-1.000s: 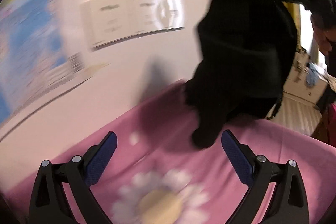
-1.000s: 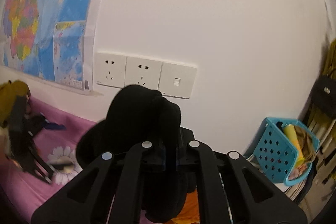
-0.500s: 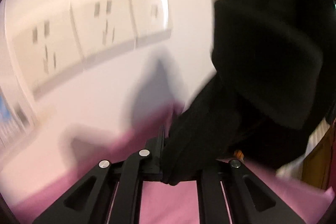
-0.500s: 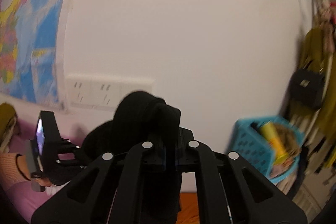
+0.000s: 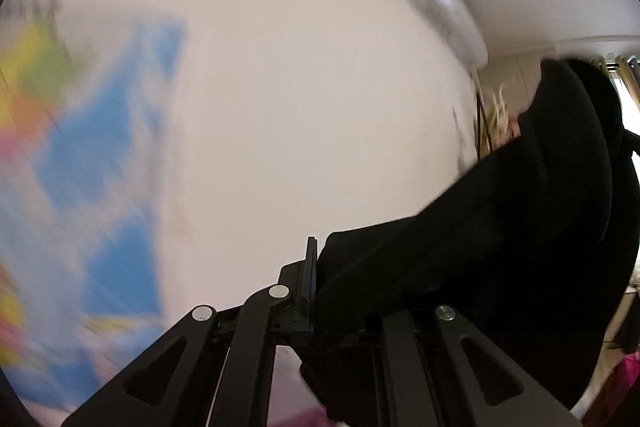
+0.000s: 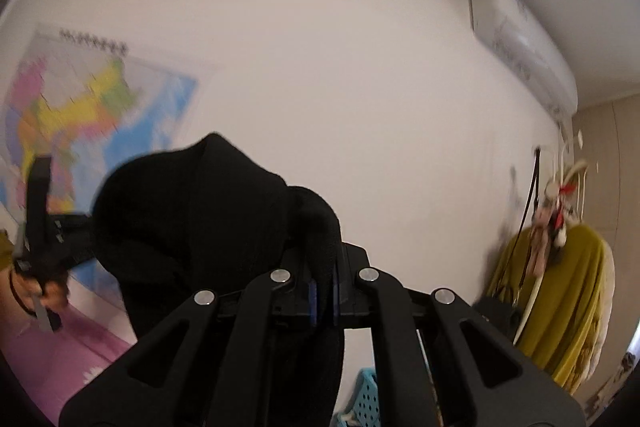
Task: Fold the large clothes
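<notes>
I am holding the thick black fleece garment (image 6: 208,227) aloft, left gripper (image 5: 320,291) and right gripper (image 6: 324,291) each clamped on an edge, so it hangs open for folding.

A blurred wall map (image 6: 92,115), air conditioner (image 6: 520,47), perhaps a yellow coat (image 6: 568,307).

Both grippers raised, clamped on cloth
Left gripper (image 5: 320,291) jaws pinched together; right gripper (image 6: 324,295) likewise, left one at its 9 o'clock.
</notes>
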`<action>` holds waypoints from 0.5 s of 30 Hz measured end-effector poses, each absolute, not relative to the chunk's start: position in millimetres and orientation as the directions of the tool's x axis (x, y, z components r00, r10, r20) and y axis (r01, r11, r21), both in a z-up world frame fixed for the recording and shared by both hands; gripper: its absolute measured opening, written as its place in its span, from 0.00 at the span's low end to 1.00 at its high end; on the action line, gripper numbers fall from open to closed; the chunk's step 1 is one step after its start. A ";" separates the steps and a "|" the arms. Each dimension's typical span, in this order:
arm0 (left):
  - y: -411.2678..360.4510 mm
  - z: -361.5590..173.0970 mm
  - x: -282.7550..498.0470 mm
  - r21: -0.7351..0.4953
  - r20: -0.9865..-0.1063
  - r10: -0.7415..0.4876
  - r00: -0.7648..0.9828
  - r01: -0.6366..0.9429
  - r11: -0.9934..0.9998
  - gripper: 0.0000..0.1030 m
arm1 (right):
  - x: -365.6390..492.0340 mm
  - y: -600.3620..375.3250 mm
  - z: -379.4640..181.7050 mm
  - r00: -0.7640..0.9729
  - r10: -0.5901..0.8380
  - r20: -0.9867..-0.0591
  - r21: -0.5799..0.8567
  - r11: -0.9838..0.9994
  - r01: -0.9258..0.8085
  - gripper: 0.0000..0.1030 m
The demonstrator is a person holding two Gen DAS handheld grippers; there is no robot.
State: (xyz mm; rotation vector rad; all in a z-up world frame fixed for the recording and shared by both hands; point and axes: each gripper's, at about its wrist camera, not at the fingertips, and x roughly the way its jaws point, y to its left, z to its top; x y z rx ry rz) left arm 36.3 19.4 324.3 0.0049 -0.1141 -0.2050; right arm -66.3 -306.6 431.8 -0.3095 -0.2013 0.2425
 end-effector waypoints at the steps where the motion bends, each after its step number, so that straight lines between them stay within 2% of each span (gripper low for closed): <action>1: 25.8 335.1 8.0 0.029 0.143 -0.189 0.971 0.187 0.982 0.05 | -82.4 -306.0 435.7 0.942 0.292 0.167 -0.323 0.919 -0.228 0.04; 4: 21.4 351.8 -55.4 0.105 0.186 -0.109 0.976 0.090 0.990 0.07 | -118.4 -310.1 442.4 0.911 0.375 0.173 -0.293 0.902 -0.316 0.04; 9: 20.6 355.2 -145.6 0.196 0.167 0.014 0.986 -0.047 0.979 0.07 | -154.3 -305.1 439.7 0.825 0.544 0.151 -0.224 0.832 -0.508 0.04; 12: 32.0 353.2 -179.2 0.246 0.110 0.102 0.989 -0.127 0.961 0.07 | -154.2 -291.5 430.8 0.775 0.624 0.103 -0.198 0.776 -0.599 0.05; 14: 36.0 337.8 -184.6 0.270 0.064 0.157 0.986 -0.168 0.948 0.07 | -133.8 -274.1 416.1 0.738 0.674 0.029 -0.173 0.731 -0.661 0.05; 15: 43.6 326.8 -177.4 0.282 0.013 0.193 0.981 -0.189 0.941 0.07 | -122.1 -267.9 409.4 0.722 0.692 -0.002 -0.150 0.714 -0.684 0.05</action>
